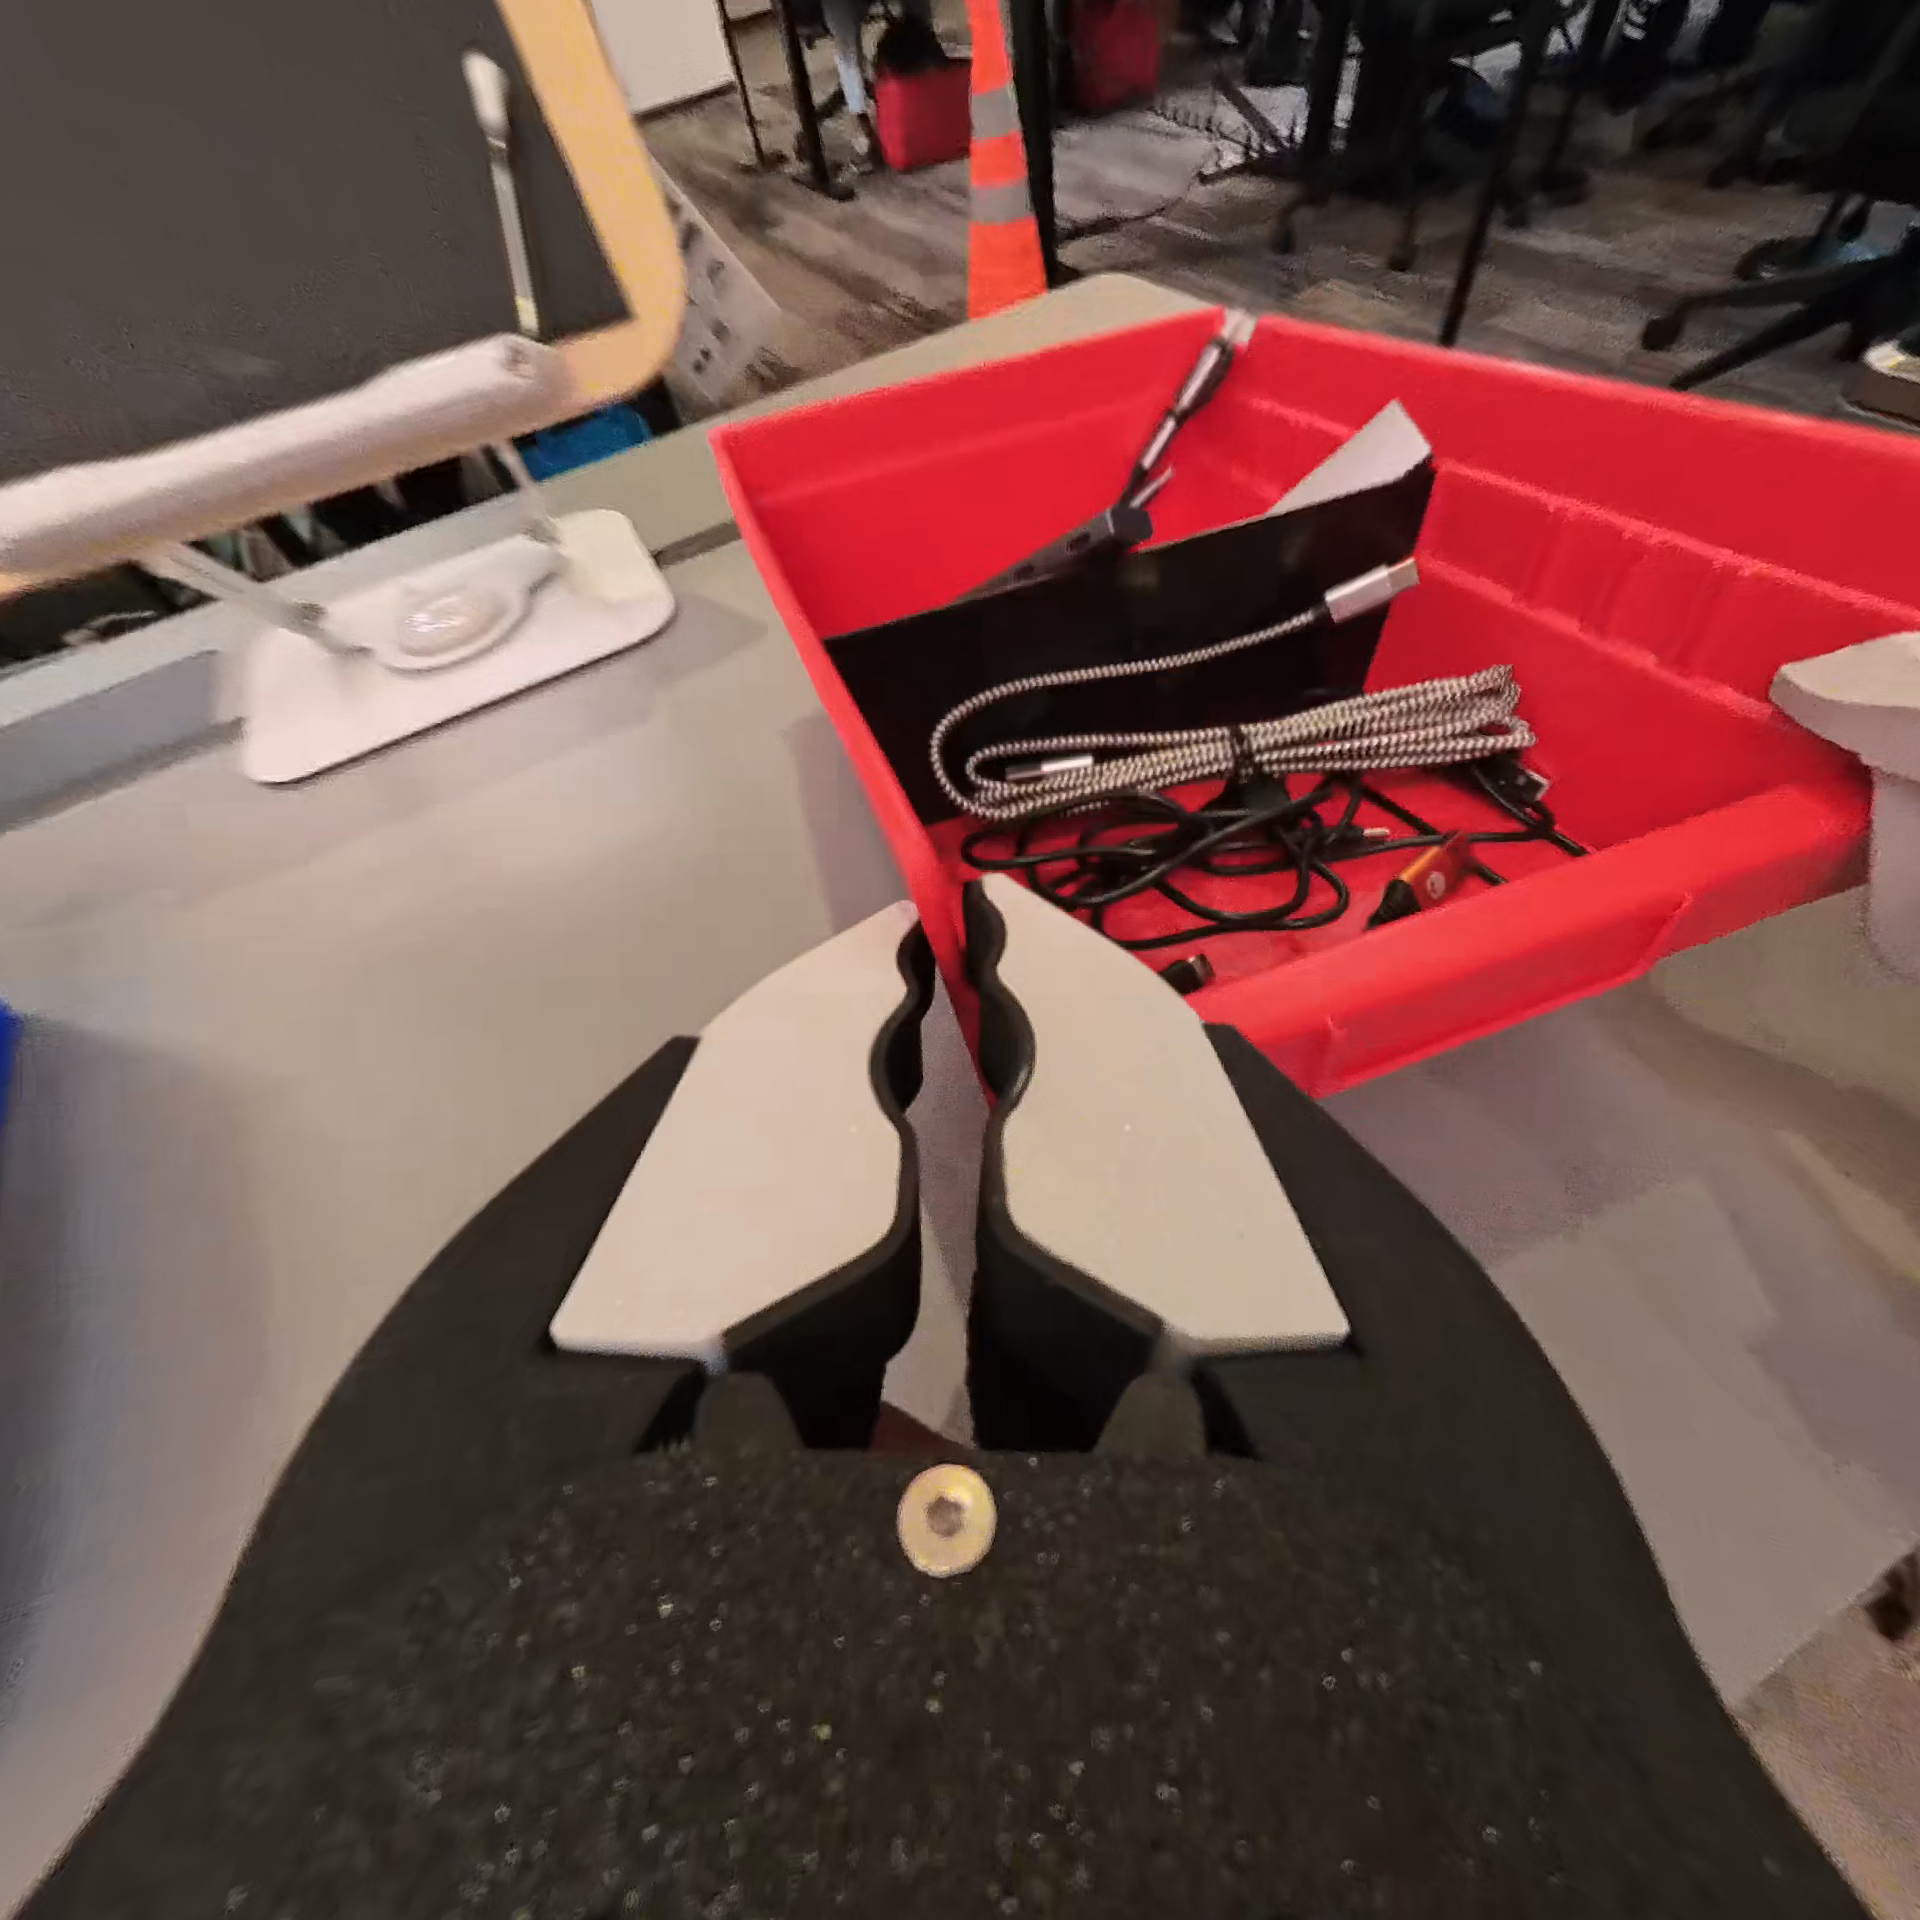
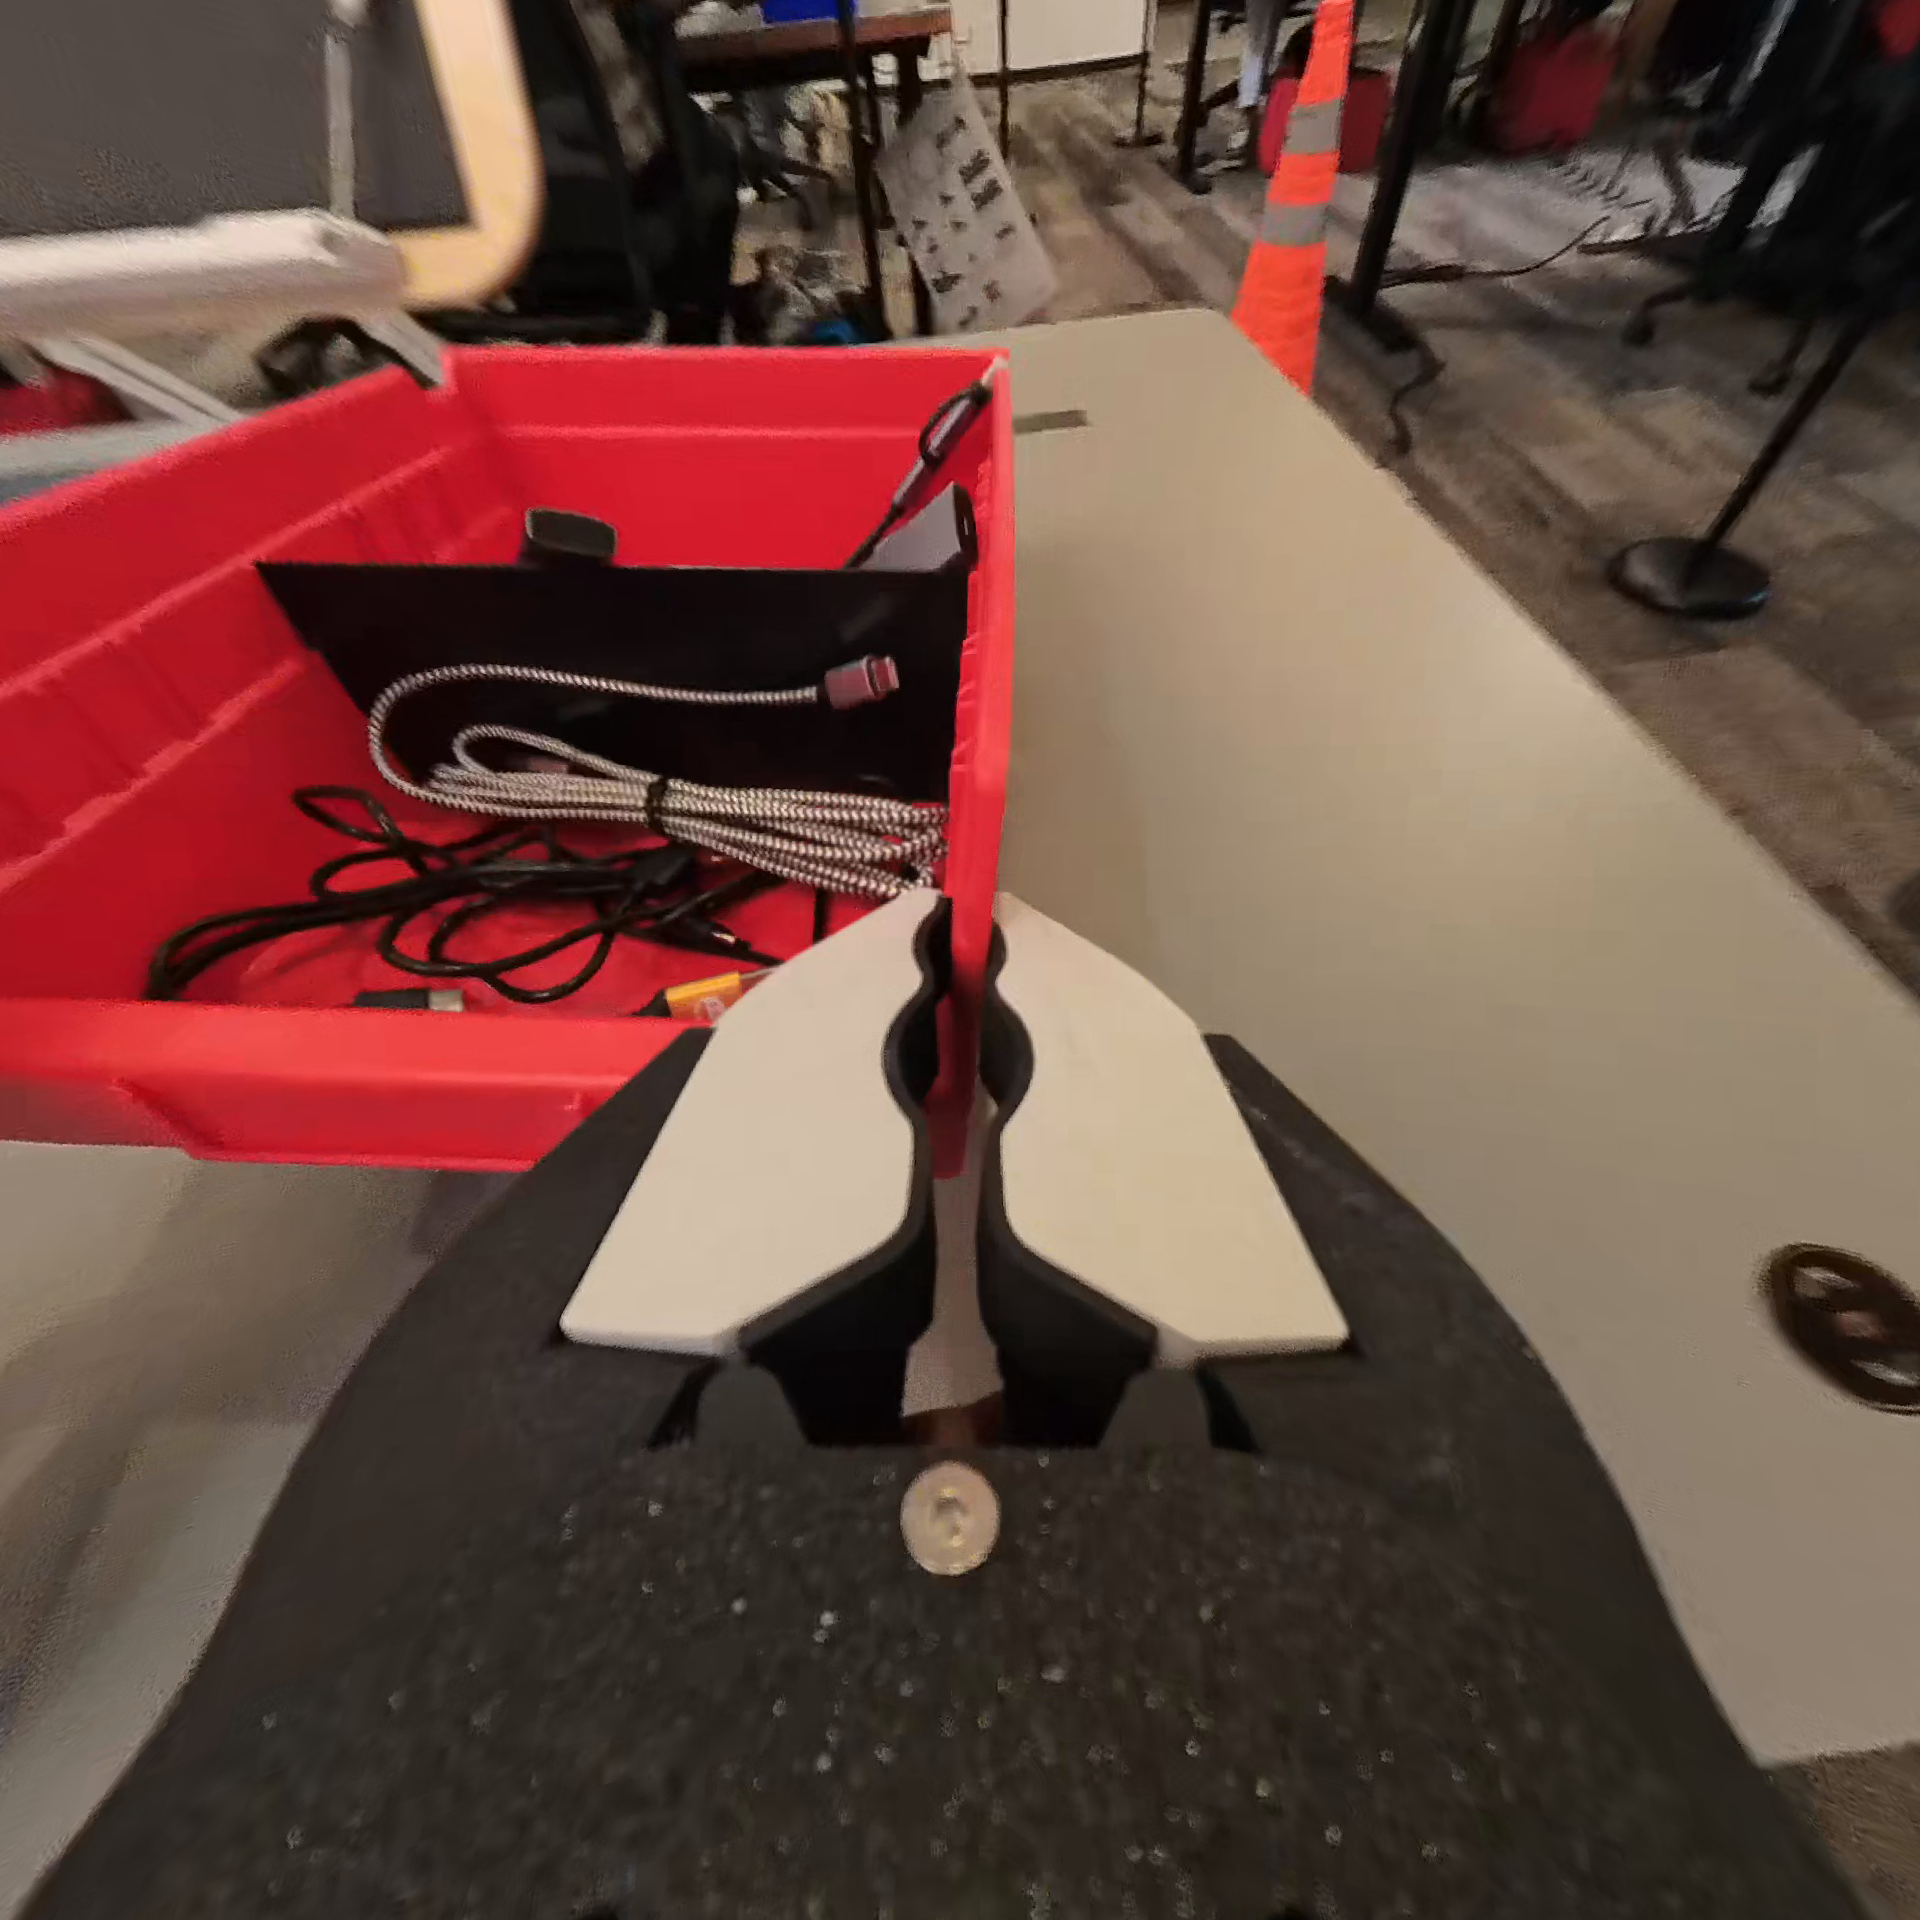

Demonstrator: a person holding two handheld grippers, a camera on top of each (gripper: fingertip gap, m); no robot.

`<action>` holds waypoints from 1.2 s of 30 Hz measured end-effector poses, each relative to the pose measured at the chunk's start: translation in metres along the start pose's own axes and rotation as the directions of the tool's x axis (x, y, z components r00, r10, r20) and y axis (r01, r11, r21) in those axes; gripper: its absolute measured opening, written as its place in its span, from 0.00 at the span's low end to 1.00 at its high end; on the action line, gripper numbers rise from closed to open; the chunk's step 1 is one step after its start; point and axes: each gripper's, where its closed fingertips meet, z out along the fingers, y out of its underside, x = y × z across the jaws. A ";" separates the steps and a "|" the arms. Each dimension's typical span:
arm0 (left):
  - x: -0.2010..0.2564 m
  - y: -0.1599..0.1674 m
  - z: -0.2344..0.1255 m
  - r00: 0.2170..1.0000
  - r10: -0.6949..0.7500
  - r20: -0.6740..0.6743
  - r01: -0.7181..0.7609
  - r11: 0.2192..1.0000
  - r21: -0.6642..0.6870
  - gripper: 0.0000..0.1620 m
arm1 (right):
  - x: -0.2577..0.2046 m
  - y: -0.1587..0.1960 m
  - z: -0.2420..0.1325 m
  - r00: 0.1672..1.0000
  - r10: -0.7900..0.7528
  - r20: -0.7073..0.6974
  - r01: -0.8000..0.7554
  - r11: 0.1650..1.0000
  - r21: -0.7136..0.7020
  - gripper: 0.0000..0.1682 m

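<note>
A red plastic bin [image 1: 1507,997] stands on a grey table [image 1: 416,987]. In the bin lie a bundled black-and-white braided cable [image 1: 1247,743], tangled black cables [image 1: 1174,862], an orange connector [image 1: 1429,868] and an upright black panel [image 1: 1091,623]. My left gripper [image 1: 948,914] is shut on the bin's left wall near its front corner. My right gripper [image 2: 971,909] is shut on the right wall of the bin [image 2: 312,1081], with the red rim pinched between the pads. The braided cable [image 2: 727,810] lies just inside that wall. A finger of the right gripper [image 1: 1860,707] shows at the bin's far side.
A screen on a white stand [image 1: 447,613] stands on the table left of the bin. An orange traffic cone [image 2: 1299,208], chair legs and pole stands are on the floor beyond the table [image 2: 1351,727]. A dark ring [image 2: 1849,1325] lies on the table at right. The grippers' ends are close to 20 centimeters from one another.
</note>
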 end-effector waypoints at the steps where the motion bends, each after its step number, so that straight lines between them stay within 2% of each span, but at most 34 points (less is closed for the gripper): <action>1: -0.012 0.001 -0.008 1.000 -0.014 0.012 0.014 1.000 0.002 0.03 | -0.014 0.001 -0.001 0.999 0.017 0.028 -0.017 1.000 0.003 0.01; 4: -0.053 0.009 -0.033 0.995 -0.050 0.084 0.048 0.998 0.034 0.02 | -0.061 0.002 -0.005 0.996 -0.040 0.083 0.039 0.999 0.023 0.01; 9: -0.116 0.027 -0.082 0.973 -0.046 0.224 0.017 0.991 0.130 0.02 | -0.141 -0.007 -0.013 0.974 -0.120 0.193 0.103 0.990 0.097 0.01; 14: -0.160 0.065 -0.087 0.965 -0.075 0.251 0.055 0.995 0.087 0.03 | -0.193 0.003 0.005 0.957 -0.199 0.209 0.181 0.978 0.102 0.01; 17: -0.172 0.083 -0.076 0.965 -0.082 0.250 0.086 0.996 -0.004 0.03 | -0.205 0.022 0.017 0.947 -0.224 0.229 0.219 0.974 0.050 0.02; 19: -0.174 0.108 -0.069 0.970 -0.090 0.226 0.117 0.987 -0.108 0.04 | -0.209 0.047 0.025 0.930 -0.195 0.311 0.230 0.970 -0.079 0.04; 21: -0.169 0.107 -0.073 0.982 -0.079 0.170 0.097 0.990 -0.100 0.05 | -0.208 0.049 0.027 0.896 -0.226 0.383 0.285 0.953 -0.102 0.04; 23: -0.172 0.085 -0.087 0.982 -0.137 0.129 0.138 0.990 0.005 0.11 | -0.204 0.047 0.024 0.848 -0.235 0.475 0.330 0.936 -0.126 0.09; 24: -0.185 0.068 -0.101 0.974 -0.172 0.145 0.158 0.982 0.099 0.13 | -0.197 0.041 0.021 0.841 -0.225 0.492 0.306 0.948 -0.091 0.17; 26: -0.235 0.054 -0.136 0.923 -0.244 0.298 0.184 0.959 0.216 0.13 | -0.185 0.038 0.008 0.807 -0.220 0.548 0.283 0.959 -0.031 0.21; 28: -0.302 0.071 -0.174 0.815 -0.320 0.484 0.222 0.943 0.249 0.16 | -0.171 0.037 0.003 0.817 -0.184 0.546 0.243 0.969 -0.038 0.18; 31: -0.375 0.133 -0.200 0.730 -0.357 0.583 0.325 0.932 0.164 0.26 | -0.173 0.018 -0.005 0.828 -0.131 0.545 0.150 0.989 0.010 0.17; 33: -0.401 0.168 -0.200 0.726 -0.356 0.589 0.389 0.918 0.075 0.35 | -0.191 0.017 -0.013 0.801 -0.183 0.570 0.184 0.981 0.056 0.14; 35: -0.414 0.175 -0.193 0.747 -0.291 0.598 0.351 0.936 0.018 0.37 | -0.216 0.030 -0.022 0.752 -0.276 0.599 0.285 0.955 0.082 0.13; 36: -0.420 0.172 -0.188 0.756 -0.258 0.601 0.313 0.950 0.014 0.33 | -0.229 0.035 -0.029 0.730 -0.313 0.607 0.318 0.943 0.103 0.13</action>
